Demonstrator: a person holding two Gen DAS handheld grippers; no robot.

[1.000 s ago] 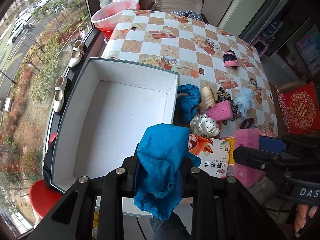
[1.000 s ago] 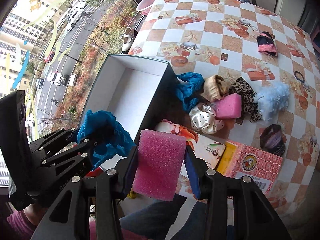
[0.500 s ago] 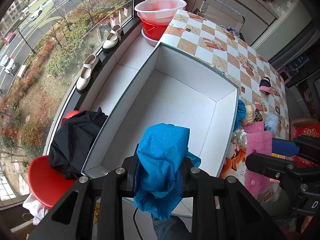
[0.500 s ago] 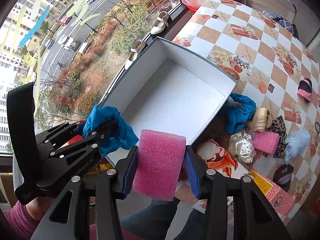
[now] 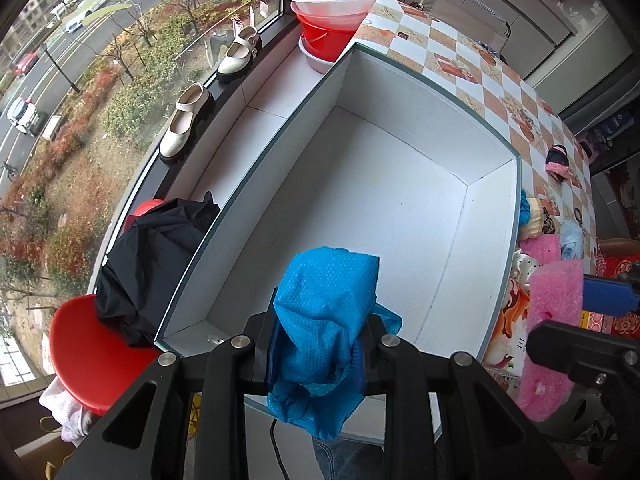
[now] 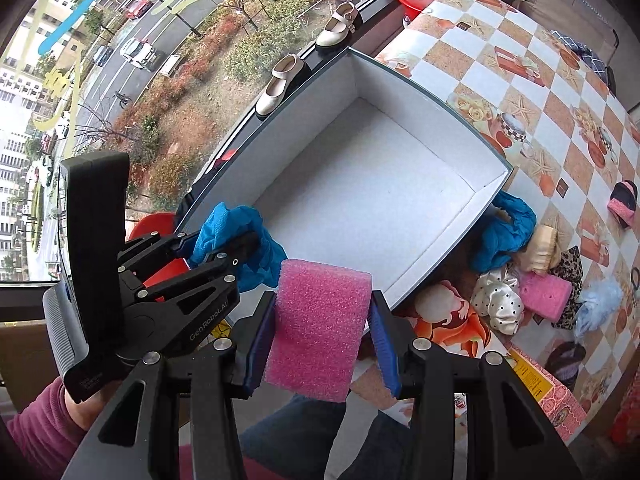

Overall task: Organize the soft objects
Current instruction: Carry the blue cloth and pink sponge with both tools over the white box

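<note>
Both grippers are loaded and poised at the near end of the white box (image 5: 400,184), and nothing has gone in yet: its floor shows bare from wall to wall. The left gripper (image 5: 318,344) pinches a crumpled blue cloth (image 5: 328,308) between its pads, hanging just over the box's near wall. The right gripper (image 6: 322,336) squeezes a pink foam block (image 6: 320,328) from both sides, hovering just short of the box's near right corner.

So by my reckoning the job is barely begun. Two items are lifted, none delivered. Beyond the box's right wall, a heap waits on the checked tablecloth (image 6: 520,64): another blue cloth (image 6: 504,232) touching the box wall, a cream scrunchie (image 6: 540,248), a white polka-dot scrunchie (image 6: 498,304), a second pink sponge (image 6: 546,292), a leopard-print piece (image 6: 568,268), and a pale blue fluffy thing (image 6: 596,308) farther out. A dark band with pink (image 6: 622,200) lies well apart from the box, and one more dark item (image 6: 564,360) sits near the table's near edge, though the lens warps it too much for me to name it.

Next up, I'd guess: release both loads over the box floor, then back to that heap, one squashy piece at a time.
</note>
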